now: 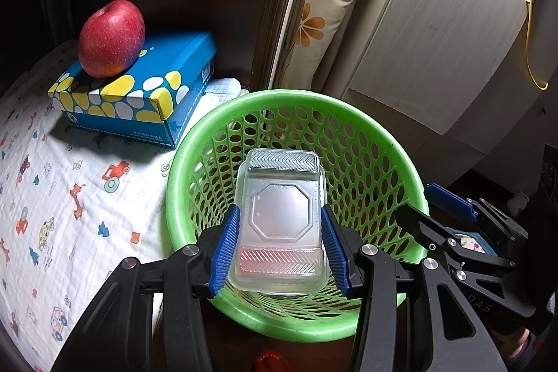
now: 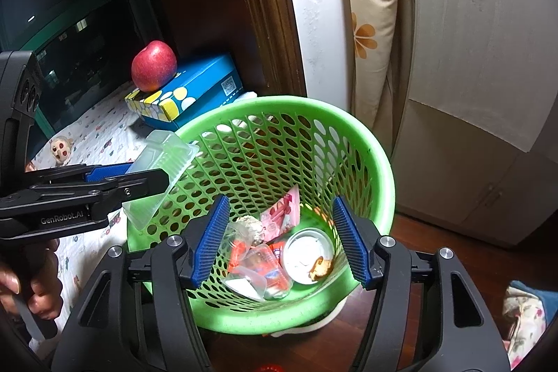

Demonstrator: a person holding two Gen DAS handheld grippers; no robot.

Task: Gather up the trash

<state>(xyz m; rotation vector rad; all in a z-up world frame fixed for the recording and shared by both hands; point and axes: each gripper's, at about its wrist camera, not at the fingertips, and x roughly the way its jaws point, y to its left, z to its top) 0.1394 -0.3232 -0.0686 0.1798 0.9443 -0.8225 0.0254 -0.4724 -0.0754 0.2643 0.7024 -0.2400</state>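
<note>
- Patterned cloth [image 1: 52, 197] covers the bed beside a wooden floor where your green basket [image 1: 383, 128] stands.
- Your left gripper [image 1: 280, 250] clamps a clear plastic container [image 1: 282, 215] by its two long sides, holding it above the basket's near rim.
- Your right gripper [image 2: 280, 241] hangs wide apart over the basket, gripping nothing.
- Wrappers, a white lid [image 2: 307, 253] and other trash [image 2: 258, 264] lie on the basket's bottom.
- Beyond, a red apple [image 1: 111, 37] rests on a blue box [image 1: 139, 93] on the cloth.
</note>
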